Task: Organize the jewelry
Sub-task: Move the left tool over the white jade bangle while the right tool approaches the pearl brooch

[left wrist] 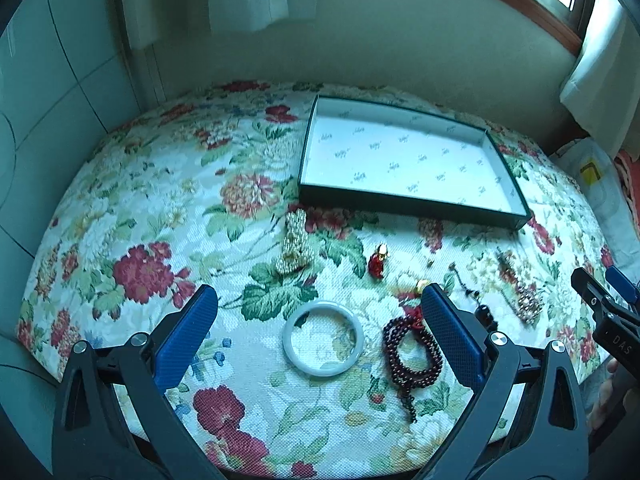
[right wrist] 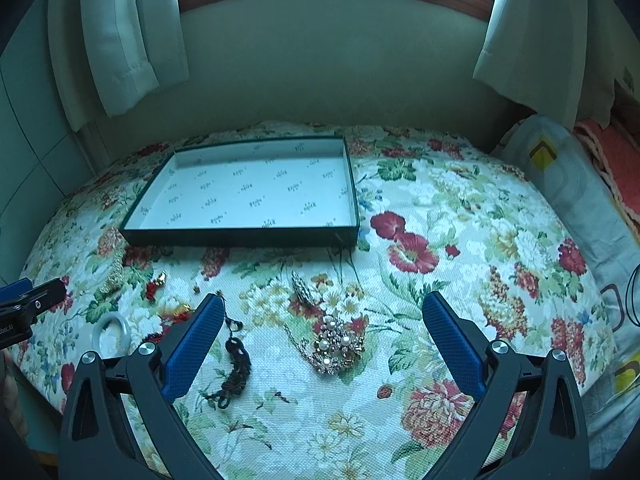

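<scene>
An empty dark-green tray with white lining (left wrist: 404, 204) (right wrist: 240, 238) lies on the floral table. In the left wrist view, a white jade bangle (left wrist: 288, 350), a dark red bead bracelet (left wrist: 394, 356), a pearl piece (left wrist: 295, 246) and a small red pendant (left wrist: 377, 261) lie in front of it. My left gripper (left wrist: 320, 300) is open above the bangle. In the right wrist view, a pearl-and-gold brooch (right wrist: 338, 346), a dark bead string (right wrist: 236, 368) and a small crystal piece (right wrist: 302, 286) lie between the fingers of my open right gripper (right wrist: 324, 308).
A floral cloth (right wrist: 440, 240) covers the table. A wall and curtains (right wrist: 120, 40) stand behind it. A patterned cushion (right wrist: 560, 168) lies at the right edge. The right gripper shows at the left wrist view's right edge (left wrist: 600, 304); the left gripper shows at the right wrist view's left edge (right wrist: 28, 304).
</scene>
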The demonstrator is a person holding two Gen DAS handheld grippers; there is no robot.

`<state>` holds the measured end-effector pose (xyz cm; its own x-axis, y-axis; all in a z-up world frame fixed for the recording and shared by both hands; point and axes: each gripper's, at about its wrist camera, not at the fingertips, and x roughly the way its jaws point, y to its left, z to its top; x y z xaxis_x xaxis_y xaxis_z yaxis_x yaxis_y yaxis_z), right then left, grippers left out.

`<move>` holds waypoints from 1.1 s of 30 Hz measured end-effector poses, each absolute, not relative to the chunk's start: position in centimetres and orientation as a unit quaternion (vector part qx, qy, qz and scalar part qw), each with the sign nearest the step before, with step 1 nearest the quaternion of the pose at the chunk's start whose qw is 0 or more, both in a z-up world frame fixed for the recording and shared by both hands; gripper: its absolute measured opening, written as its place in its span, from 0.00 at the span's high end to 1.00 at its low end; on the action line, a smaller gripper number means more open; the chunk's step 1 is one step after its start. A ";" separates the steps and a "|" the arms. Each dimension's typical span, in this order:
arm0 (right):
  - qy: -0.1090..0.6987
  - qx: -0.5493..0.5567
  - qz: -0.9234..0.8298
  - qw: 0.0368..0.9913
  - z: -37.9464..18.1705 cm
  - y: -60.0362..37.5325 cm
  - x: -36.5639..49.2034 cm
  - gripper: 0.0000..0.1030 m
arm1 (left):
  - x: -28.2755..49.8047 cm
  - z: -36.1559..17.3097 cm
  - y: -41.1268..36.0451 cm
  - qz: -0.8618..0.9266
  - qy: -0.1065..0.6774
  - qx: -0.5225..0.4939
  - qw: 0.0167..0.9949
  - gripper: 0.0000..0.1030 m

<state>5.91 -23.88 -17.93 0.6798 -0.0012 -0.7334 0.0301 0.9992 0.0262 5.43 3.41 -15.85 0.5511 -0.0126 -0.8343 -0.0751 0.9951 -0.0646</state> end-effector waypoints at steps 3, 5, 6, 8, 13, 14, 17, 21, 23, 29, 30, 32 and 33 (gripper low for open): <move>0.416 0.027 -0.003 0.909 -20.0 -24.4 6.4 0.05 | 5.5 -18.3 3.6 0.015 0.493 -0.046 0.869 0.04; 0.429 0.033 0.004 0.903 -21.1 -24.5 6.6 0.05 | 5.4 -19.4 3.8 0.018 0.500 -0.044 0.865 0.07; 0.432 0.035 0.007 0.901 -21.5 -24.5 6.7 0.05 | 5.5 -19.9 3.9 0.018 0.504 -0.046 0.862 0.09; 0.436 0.033 0.014 0.899 -22.0 -24.2 6.9 0.07 | 5.6 -20.5 4.1 0.017 0.509 -0.050 0.859 0.10; 0.455 0.037 0.023 0.889 -23.6 -24.2 7.8 0.37 | 5.8 -21.2 3.9 0.019 0.515 -0.042 0.856 0.10; 0.458 0.037 0.023 0.888 -23.8 -24.2 7.9 0.37 | 5.8 -21.3 3.9 0.018 0.515 -0.043 0.856 0.10; 0.460 0.037 0.017 0.887 -24.4 -24.4 8.1 0.37 | 5.9 -21.5 3.8 0.018 0.515 -0.040 0.856 0.10; 0.467 0.041 0.011 0.883 -25.1 -24.8 8.5 0.37 | 6.1 -21.9 3.6 0.016 0.519 -0.038 0.854 0.10; 0.469 0.042 0.008 0.882 -25.4 -24.9 8.6 0.37 | 6.1 -22.1 3.5 0.017 0.520 -0.035 0.853 0.10; 0.473 0.034 0.010 0.881 -26.1 -24.6 8.7 0.56 | 6.0 -22.4 3.4 0.019 0.521 -0.030 0.853 0.10; 0.472 0.032 0.011 0.881 -26.1 -24.6 8.7 0.58 | 6.0 -22.5 3.4 0.019 0.522 -0.030 0.852 0.10; 0.471 0.035 0.013 0.881 -26.1 -24.6 8.6 0.58 | 6.0 -22.6 3.3 0.018 0.523 -0.030 0.852 0.10; 0.471 0.036 0.013 0.881 -26.1 -24.6 8.6 0.59 | 6.0 -22.6 3.3 0.017 0.524 -0.029 0.851 0.10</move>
<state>8.62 -24.62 -26.09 0.5563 0.0573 -0.8290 0.0099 0.9971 0.0756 6.02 3.28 -22.61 0.4511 -0.0020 -0.8925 -0.0594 0.9977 -0.0323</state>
